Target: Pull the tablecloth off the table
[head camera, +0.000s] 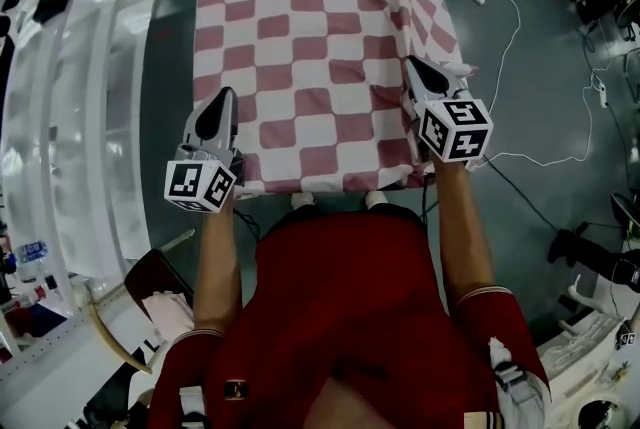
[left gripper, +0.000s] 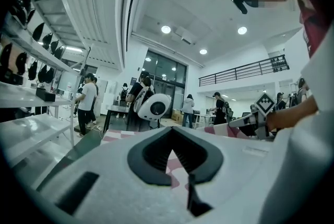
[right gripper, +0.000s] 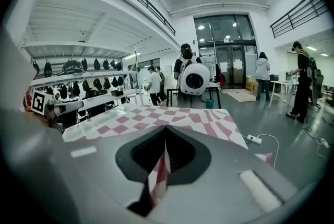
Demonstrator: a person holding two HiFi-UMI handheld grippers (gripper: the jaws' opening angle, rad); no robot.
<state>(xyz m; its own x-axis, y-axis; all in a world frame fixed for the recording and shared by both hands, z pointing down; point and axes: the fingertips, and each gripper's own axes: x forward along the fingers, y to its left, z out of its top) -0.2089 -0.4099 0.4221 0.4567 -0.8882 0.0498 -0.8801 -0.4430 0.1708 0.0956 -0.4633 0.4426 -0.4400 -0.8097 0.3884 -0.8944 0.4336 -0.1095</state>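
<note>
**A:** Where's your left gripper [head camera: 226,97]?

**B:** At ten o'clock from me, on the near left edge of the tablecloth [head camera: 320,47]. My fingers there are pressed together with a bit of the checked cloth between them.

**A:** And the cloth itself?

**B:** At twelve o'clock, spread flat over the table, which it hides. It hangs over the near edge.

**A:** Your right gripper [head camera: 414,67]?

**B:** At two o'clock, on the right edge. Those fingers are clamped on a fold of cloth, which is rumpled there.
</note>
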